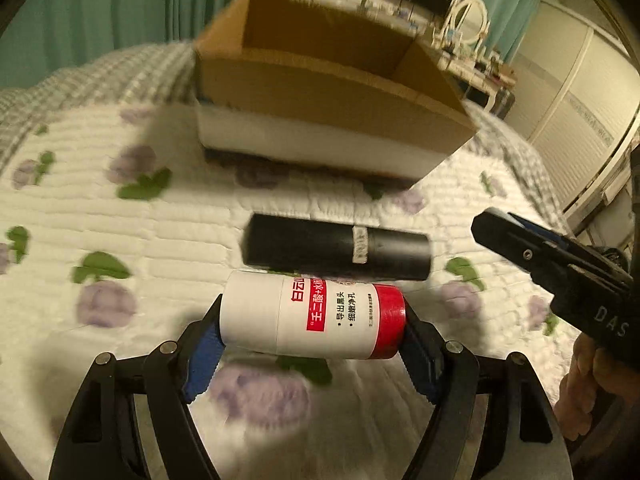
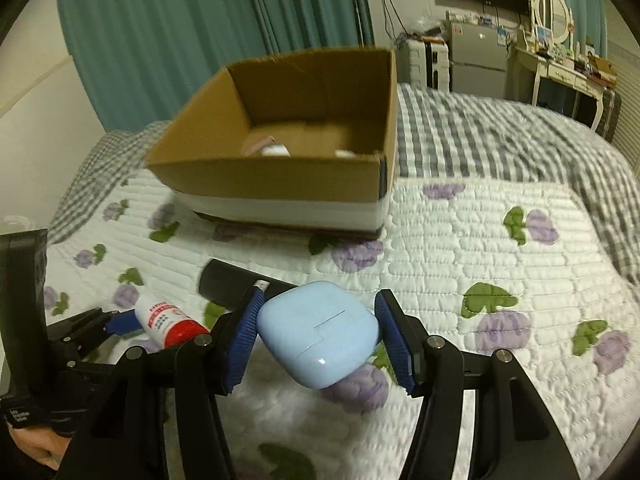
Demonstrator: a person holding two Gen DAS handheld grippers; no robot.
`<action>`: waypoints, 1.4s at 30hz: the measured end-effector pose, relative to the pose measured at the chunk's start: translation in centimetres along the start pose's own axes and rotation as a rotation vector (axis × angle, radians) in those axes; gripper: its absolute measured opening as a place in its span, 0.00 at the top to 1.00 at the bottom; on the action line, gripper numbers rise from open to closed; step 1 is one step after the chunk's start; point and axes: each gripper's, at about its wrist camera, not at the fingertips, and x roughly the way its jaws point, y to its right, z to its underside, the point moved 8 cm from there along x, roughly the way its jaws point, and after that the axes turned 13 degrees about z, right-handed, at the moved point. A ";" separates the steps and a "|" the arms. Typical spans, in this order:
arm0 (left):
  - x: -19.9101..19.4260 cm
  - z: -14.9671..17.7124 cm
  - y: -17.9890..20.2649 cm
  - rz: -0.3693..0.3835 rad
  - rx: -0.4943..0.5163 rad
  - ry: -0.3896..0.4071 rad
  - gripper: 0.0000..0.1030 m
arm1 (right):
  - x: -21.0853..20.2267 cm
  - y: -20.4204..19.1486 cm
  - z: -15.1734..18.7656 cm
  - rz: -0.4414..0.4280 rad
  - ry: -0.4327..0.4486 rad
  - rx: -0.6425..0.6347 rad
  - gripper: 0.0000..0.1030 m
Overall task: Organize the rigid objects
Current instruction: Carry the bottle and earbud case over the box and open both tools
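Left wrist: left tool [image 1: 312, 332] clamps white bottle [image 1: 308, 320] endwise; right tool [image 2: 318, 332] grips blue case [image 2: 318, 334].

White-red bottle [image 1: 312, 316]: "壬二酸", "导出黑头", "细嫩净孔". Right claw [image 1: 500, 236] body: "DAS".
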 end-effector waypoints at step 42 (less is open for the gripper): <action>-8.1 -23.7 2.8 0.026 0.171 0.450 0.24 | -7.0 -0.3 -20.0 0.017 0.379 -0.061 0.44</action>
